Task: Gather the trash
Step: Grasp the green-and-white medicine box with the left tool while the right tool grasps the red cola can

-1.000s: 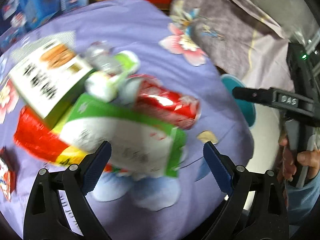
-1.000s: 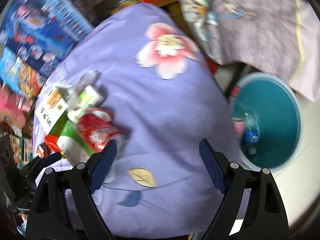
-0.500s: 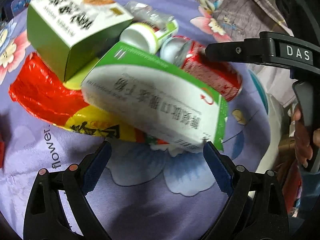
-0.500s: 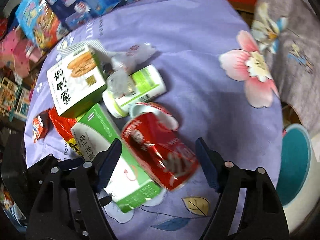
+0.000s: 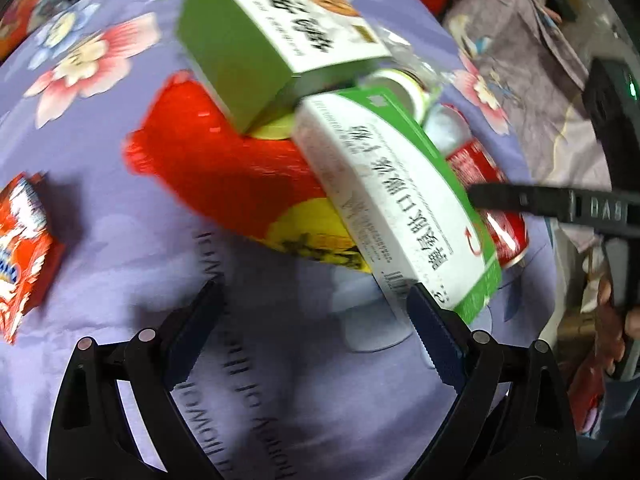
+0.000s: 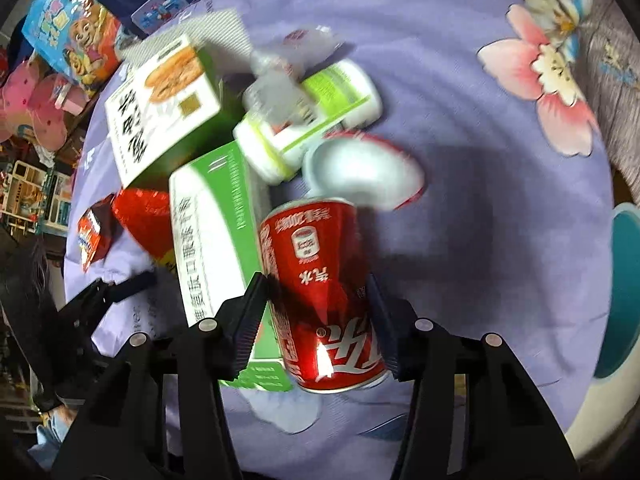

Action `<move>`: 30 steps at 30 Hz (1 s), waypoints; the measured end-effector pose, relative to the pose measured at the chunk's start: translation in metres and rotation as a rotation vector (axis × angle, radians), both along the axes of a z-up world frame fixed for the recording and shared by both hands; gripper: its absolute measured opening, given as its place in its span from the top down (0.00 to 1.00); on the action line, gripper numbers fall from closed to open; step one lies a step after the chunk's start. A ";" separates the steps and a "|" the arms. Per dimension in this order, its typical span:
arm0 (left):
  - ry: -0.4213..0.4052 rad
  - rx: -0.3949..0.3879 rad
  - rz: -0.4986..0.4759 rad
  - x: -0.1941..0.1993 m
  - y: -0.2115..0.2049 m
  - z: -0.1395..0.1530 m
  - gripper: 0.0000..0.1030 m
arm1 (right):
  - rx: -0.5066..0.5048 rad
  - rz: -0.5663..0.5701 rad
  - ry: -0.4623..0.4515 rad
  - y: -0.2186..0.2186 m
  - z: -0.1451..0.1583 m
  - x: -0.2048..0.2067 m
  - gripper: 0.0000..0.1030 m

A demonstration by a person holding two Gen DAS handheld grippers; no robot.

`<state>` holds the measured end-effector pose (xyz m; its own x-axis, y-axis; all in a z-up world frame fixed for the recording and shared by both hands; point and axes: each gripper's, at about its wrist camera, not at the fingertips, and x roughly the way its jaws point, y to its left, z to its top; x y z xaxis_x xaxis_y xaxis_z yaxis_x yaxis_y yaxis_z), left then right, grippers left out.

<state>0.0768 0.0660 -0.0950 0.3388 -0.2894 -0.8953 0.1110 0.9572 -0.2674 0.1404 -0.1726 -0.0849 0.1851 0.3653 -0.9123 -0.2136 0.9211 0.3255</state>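
Lying on its side on the purple flowered worktop (image 6: 500, 240), the red can (image 6: 320, 296) is bracketed by the right claw (image 6: 316, 312), whose jaws are closing around it, pitched steeply down. A green-and-white box (image 6: 212, 236) touches the can. The left claw (image 5: 312, 328) is held wide, empty, over bare cloth.

A lilac tablecloth (image 6: 460, 240) printed with pink flowers covers the table, with dark lettering near the lower middle of the left wrist view. At upper right a grey flowered cloth (image 5: 532, 68) lies draped. Bright cartoon toy boxes (image 6: 80, 28) are stacked at upper left, pink toys (image 6: 36, 112) just below them.
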 end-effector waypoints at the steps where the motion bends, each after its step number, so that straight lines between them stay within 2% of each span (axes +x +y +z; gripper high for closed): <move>1: -0.001 0.001 0.011 -0.001 0.005 0.001 0.09 | -0.009 0.010 0.003 0.006 -0.002 -0.003 0.53; 7: -0.008 -0.007 0.060 -0.015 0.024 0.009 0.09 | -0.006 0.013 -0.024 0.022 -0.004 -0.010 0.56; 12: -0.039 0.002 0.051 -0.022 0.019 0.024 0.09 | 0.031 0.032 -0.067 0.026 0.007 -0.028 0.56; 15: -0.058 0.017 0.031 -0.020 0.007 0.034 0.09 | 0.080 -0.006 -0.098 0.010 0.022 -0.033 0.56; 19: -0.052 0.040 0.002 -0.007 -0.018 0.037 0.09 | 0.090 -0.072 -0.128 -0.019 0.031 -0.035 0.56; 25: -0.022 0.076 0.019 0.014 -0.049 0.032 0.09 | 0.119 -0.147 -0.137 -0.059 0.028 -0.041 0.56; 30: 0.003 0.175 0.047 0.027 -0.068 0.020 0.09 | 0.159 -0.180 -0.136 -0.080 0.018 -0.042 0.56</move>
<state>0.1037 -0.0020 -0.0755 0.3451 -0.1125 -0.9318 0.0641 0.9933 -0.0961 0.0988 -0.2529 -0.0672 0.3770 0.4522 -0.8084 -0.1024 0.8877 0.4488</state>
